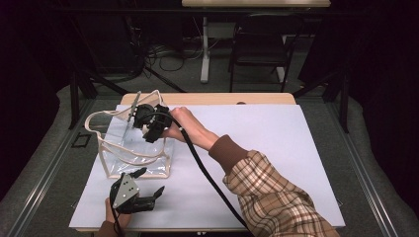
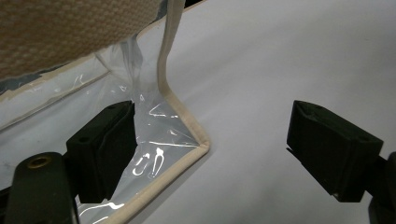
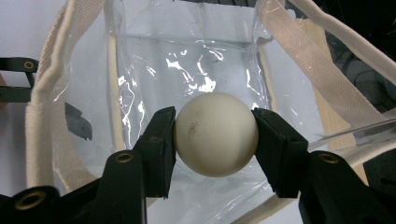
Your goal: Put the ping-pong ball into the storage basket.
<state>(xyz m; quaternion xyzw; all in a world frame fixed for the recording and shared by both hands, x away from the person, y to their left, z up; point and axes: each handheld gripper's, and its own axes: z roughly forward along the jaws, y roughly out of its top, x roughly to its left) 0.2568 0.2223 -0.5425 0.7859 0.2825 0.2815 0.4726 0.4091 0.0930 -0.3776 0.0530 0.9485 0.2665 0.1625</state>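
High view. Desk (image 1: 276, 143) with white top, centre of frame. Clear bag (image 1: 129, 148) with cream webbing trim and handles, upright at left of centre. Right claw (image 1: 150, 129) held over the bag's open top, upper left of centre, at the end of a plaid sleeve (image 1: 276, 197) entering from lower right; black cable trailing back along the arm. Left claw (image 1: 150, 190) low on the desk at lower left, just in front of the bag's near wall, jaws spread apart.

Left gripper view. Left claw (image 2: 210, 154) wide open, nothing gripped. Left jaw set against the clear wall near the bag's trimmed bottom corner (image 2: 196, 140), centre of frame; right jaw well apart over bare desk (image 2: 289, 56). Woven cream band at upper left.

Right gripper view. Right claw (image 3: 215, 135) clamped on a cream white ball (image 3: 215, 134), centre of frame, one pad pressed to each side. Ball held above the bag's open mouth, clear plastic interior (image 3: 187, 60) behind and beneath it. Cream handles (image 3: 42, 121) at left and upper right. Part of the left claw (image 3: 74, 123) seen through the plastic at left edge.
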